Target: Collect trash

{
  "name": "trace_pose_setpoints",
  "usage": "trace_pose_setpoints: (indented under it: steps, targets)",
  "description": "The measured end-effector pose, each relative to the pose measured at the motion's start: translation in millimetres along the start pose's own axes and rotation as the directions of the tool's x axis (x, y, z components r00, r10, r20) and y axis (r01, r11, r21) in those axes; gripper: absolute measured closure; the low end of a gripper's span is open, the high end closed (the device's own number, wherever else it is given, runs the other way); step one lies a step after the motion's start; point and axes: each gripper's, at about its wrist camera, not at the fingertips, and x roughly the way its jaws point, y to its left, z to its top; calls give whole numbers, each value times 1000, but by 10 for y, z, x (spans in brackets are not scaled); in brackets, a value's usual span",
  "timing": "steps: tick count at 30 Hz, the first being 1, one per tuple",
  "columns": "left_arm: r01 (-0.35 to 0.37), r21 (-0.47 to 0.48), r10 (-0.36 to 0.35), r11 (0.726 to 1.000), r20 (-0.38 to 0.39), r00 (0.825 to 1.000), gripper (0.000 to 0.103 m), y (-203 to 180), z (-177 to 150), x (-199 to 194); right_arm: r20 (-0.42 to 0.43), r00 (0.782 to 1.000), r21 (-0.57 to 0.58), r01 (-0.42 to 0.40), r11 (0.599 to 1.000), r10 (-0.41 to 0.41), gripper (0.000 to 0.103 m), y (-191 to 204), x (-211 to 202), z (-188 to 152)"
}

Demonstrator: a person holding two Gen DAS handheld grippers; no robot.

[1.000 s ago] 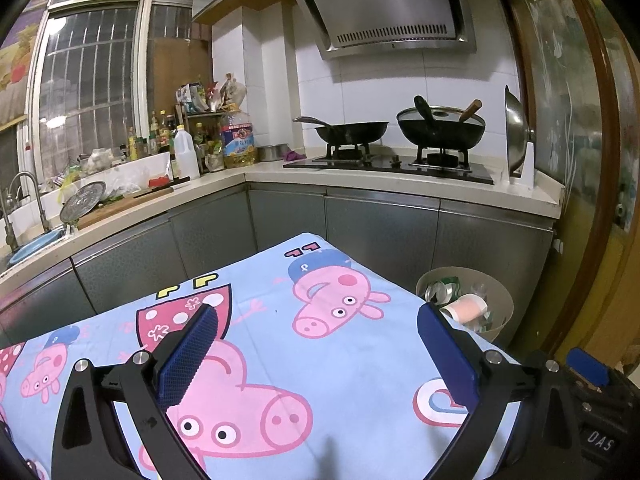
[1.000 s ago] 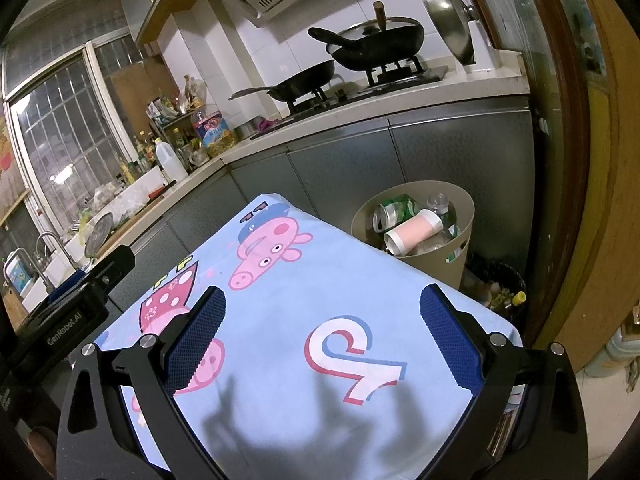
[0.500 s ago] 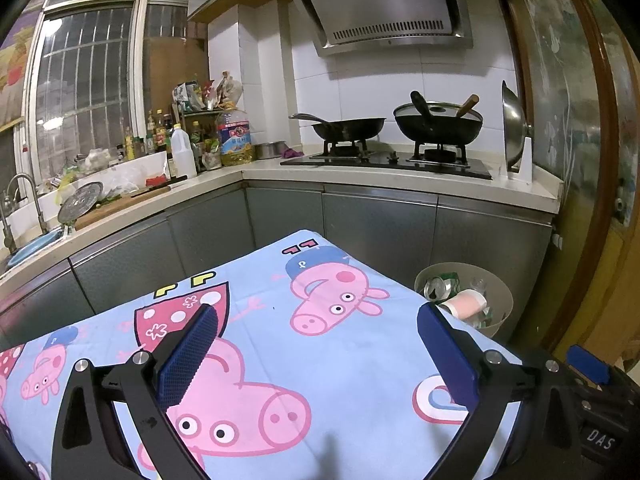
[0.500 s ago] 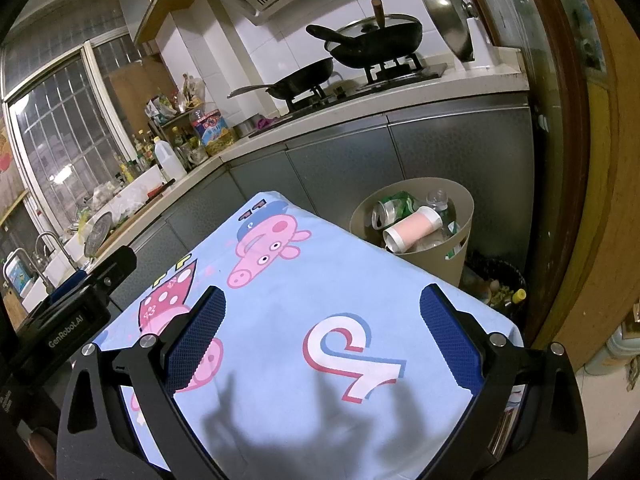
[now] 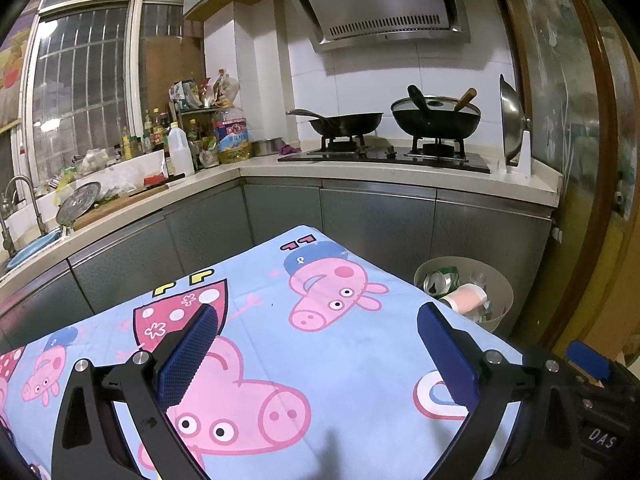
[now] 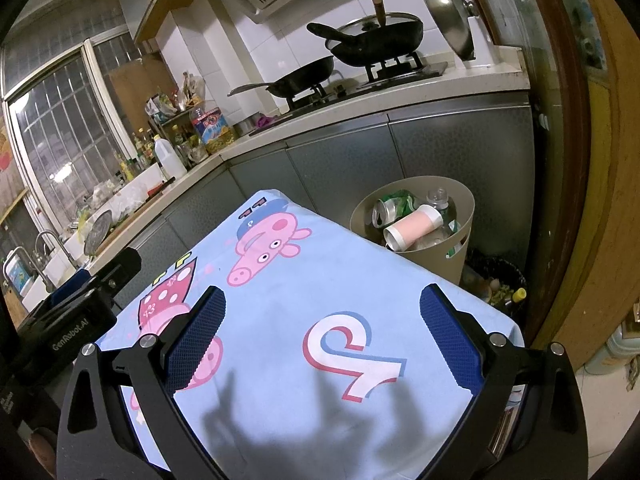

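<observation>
A table (image 6: 508, 324) carries only a light-blue cartoon-pig cloth (image 6: 320, 292) spread flat.

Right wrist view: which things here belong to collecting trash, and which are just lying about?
Job:
beige bin
pink cup lying in it
green can in it
clear bottle in it
right tongs, open
left tongs, open

Lying about:
cartoon-pig tablecloth
woks
oil jug

Each hand-held gripper, left (image 5: 316, 354) and right (image 6: 322, 336), has a matte black frame, silver screws and blue cross-hatched pads (image 6: 196, 336); one body reads "GenRobot.AI".
</observation>
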Motion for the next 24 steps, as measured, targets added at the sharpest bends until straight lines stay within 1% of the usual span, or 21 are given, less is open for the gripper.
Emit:
trace_pose_setpoints:
  steps: [24]
  targets:
    - [19, 21, -19, 1000, -2, 1000, 4, 36, 3, 4, -5, 1000, 1, 0, 1000, 0, 6, -10, 9, -3]
